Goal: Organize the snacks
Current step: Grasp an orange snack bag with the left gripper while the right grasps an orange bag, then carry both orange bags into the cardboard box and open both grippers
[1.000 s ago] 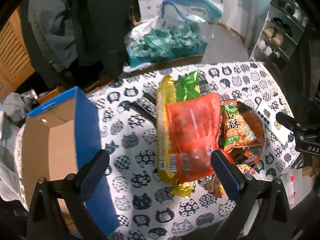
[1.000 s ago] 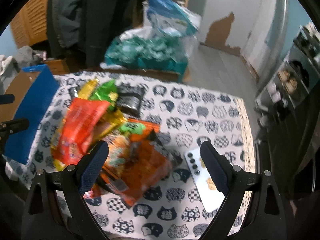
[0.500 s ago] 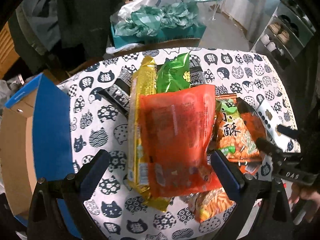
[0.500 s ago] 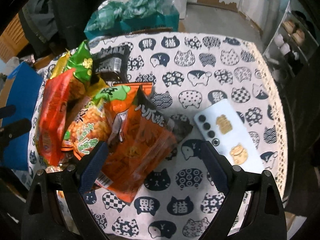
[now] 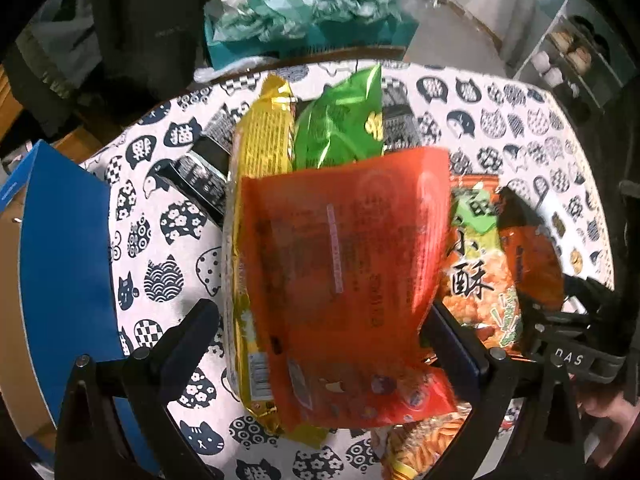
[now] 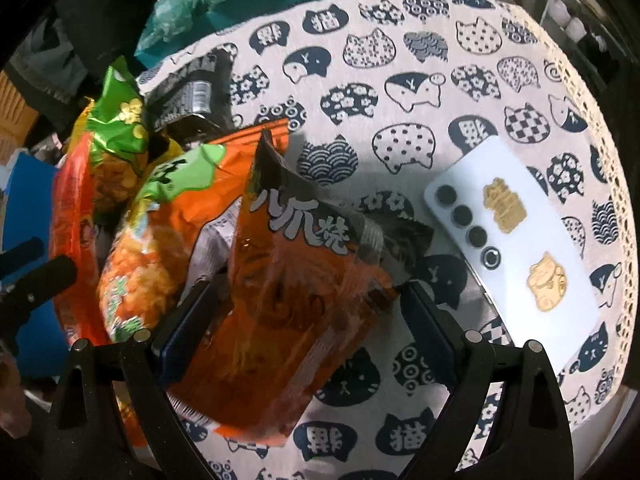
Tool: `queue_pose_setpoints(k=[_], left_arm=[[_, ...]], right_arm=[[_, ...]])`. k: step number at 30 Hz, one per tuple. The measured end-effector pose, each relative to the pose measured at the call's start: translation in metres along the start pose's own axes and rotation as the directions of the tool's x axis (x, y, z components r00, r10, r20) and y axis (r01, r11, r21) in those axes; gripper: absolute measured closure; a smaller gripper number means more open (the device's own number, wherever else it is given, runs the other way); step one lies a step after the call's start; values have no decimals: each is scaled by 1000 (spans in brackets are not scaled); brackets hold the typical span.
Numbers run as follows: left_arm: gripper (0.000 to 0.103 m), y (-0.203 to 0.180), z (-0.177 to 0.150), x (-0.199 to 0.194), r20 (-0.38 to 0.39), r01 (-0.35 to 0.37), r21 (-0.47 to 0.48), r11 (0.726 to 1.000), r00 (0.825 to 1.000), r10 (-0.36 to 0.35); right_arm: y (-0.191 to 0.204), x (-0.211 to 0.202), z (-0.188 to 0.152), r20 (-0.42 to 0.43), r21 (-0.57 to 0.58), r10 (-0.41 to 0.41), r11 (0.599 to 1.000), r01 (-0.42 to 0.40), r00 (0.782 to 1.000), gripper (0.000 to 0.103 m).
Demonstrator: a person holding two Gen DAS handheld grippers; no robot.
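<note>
A glossy red snack bag (image 5: 344, 264) tops the pile at table (image 6: 440, 92) centre, between the wide-open left gripper (image 5: 324, 344). Only the right view shows the phone (image 6: 516, 248) (at 3 o'clock); right gripper (image 6: 308, 328) spread wide around an orange bag (image 6: 288, 304).

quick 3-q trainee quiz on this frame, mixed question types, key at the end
1. True or false: the left gripper is shut on the red-orange snack bag.
2. Multiple choice: what lies on the cat-print tablecloth to the right of the right gripper? A) white phone B) mug C) scissors
3. Fill in: the right gripper's open jaws straddle the orange bag with ____ characters.

Key: 1 false, its jaws are open on either side of the bag. 2 A, the white phone. 3 white.
</note>
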State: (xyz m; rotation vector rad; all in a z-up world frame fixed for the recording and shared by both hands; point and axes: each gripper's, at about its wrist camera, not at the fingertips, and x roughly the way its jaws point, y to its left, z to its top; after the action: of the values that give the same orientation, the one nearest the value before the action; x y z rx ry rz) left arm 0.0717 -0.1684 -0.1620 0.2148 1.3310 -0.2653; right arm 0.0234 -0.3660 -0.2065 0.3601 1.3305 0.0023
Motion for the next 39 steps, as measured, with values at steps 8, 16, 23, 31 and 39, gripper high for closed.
queue_pose_setpoints(k=[8, 16, 23, 31, 39], left_arm=[[33, 3, -9, -7, 47, -5, 48, 999, 999, 3], [54, 9, -17, -26, 79, 32, 66, 997, 996, -37], [59, 18, -24, -51, 131, 44, 75, 996, 990, -53], [61, 36, -33, -83, 203, 56, 68, 996, 977, -69], [61, 67, -47, -118, 283, 50, 48, 998, 957, -62]], right_arm=[[11, 15, 4, -11, -41, -24, 999, 23, 1000, 20], [19, -1, 8, 15, -106, -36, 994, 37, 999, 44], [24, -39, 4, 109, -181, -118, 974, 136, 987, 46], [45, -90, 5, 243, -248, -144, 947, 204, 959, 46], [89, -110, 9, 323, -306, -83, 934, 187, 943, 46]])
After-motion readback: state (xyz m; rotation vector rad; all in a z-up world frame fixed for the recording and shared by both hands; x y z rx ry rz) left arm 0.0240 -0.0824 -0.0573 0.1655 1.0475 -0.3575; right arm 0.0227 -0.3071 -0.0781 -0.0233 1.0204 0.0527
